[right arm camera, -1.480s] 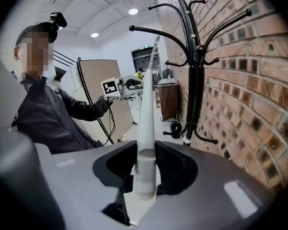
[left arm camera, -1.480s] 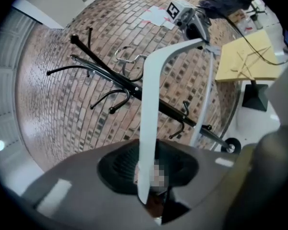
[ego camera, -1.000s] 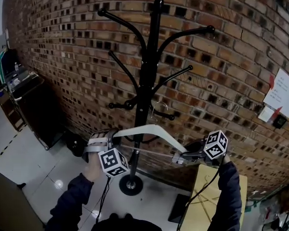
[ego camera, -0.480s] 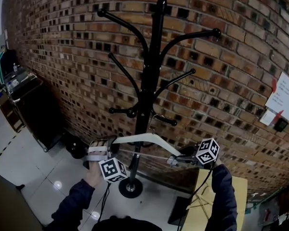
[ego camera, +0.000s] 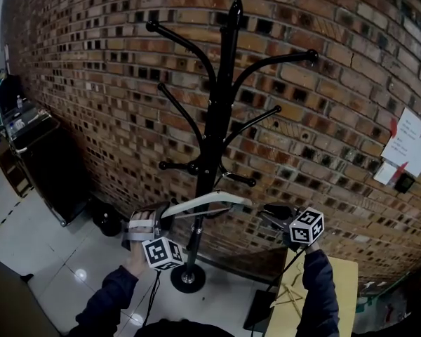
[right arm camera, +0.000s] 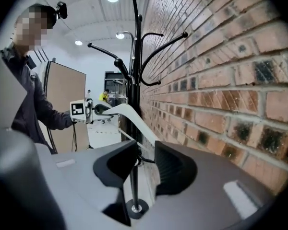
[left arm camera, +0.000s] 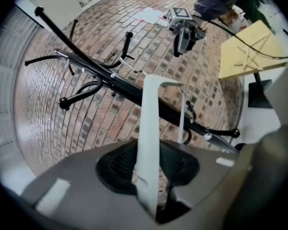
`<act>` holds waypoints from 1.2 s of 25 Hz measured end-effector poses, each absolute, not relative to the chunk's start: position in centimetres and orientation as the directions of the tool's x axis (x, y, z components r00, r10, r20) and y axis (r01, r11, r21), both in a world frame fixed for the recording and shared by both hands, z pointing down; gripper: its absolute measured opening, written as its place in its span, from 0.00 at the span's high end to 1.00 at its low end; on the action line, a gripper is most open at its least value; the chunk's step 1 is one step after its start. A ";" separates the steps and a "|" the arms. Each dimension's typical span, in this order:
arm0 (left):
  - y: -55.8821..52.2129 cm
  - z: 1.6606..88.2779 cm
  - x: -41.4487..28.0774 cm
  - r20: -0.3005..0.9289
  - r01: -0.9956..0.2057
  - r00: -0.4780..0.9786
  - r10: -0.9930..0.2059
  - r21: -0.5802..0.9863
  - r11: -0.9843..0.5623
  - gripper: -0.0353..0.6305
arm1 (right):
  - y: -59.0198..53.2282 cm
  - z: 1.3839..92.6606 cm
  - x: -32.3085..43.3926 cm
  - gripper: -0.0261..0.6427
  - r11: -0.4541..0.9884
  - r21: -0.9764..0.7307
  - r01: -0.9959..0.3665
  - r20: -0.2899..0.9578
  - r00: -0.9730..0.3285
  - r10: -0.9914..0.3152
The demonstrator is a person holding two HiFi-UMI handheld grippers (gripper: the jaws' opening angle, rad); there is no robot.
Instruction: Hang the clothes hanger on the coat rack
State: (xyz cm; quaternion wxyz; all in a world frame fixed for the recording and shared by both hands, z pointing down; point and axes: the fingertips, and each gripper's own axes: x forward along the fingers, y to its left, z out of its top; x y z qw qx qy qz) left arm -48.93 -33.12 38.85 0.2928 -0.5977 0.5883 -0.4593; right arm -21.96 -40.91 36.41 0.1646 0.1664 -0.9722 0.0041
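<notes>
Head view: the white clothes hanger is up against the black coat rack, with only one hand-held gripper on it.

The left hand-held gripper, at 7 o'clock, grasps the hanger's left arm. Its own view shows the white arm filling the gap between the pads, and the jaws are just starting to open. The right hand-held gripper, at 4 o'clock, stands just off the hanger's other tip, grasping nothing, its jaws narrowing with only the rack's pole seen through the gap. The hanger lies across the pole at 6 o'clock from the short lower peg, in front of the brick wall. The lift to the rack looks done. I can't tell whether the hook has seated on that peg, so what is left is probably confirming it and freeing the left grip.
</notes>
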 end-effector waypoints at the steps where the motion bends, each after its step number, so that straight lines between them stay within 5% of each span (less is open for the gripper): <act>1: -32.8 38.9 -48.8 0.201 -0.439 -0.106 -0.974 -0.888 -0.136 0.76 | -40.5 35.7 -21.9 0.80 0.933 0.056 -0.354 0.285 -0.890 -0.355; 9: -29.4 37.4 -46.8 0.102 -0.504 0.000 -0.995 -0.859 -0.087 0.74 | -33.3 34.6 -22.8 0.92 0.743 0.132 -0.656 0.141 -0.730 -0.669; 15: -27.7 38.0 -46.5 0.024 -0.561 0.037 -0.999 -0.827 -0.040 0.64 | -27.3 36.7 -25.0 0.95 0.755 0.118 -0.645 0.113 -0.747 -0.655; 25: -22.7 37.9 -45.6 0.034 -0.758 0.123 -0.992 -0.642 -0.116 0.64 | -24.7 33.7 -24.5 0.95 0.699 0.242 -0.673 0.059 -0.709 -0.703; 30: -19.2 38.5 -43.1 0.042 -0.848 0.298 -0.954 -0.447 -0.285 0.89 | -23.1 34.8 -25.8 0.95 0.702 0.246 -0.669 0.068 -0.710 -0.700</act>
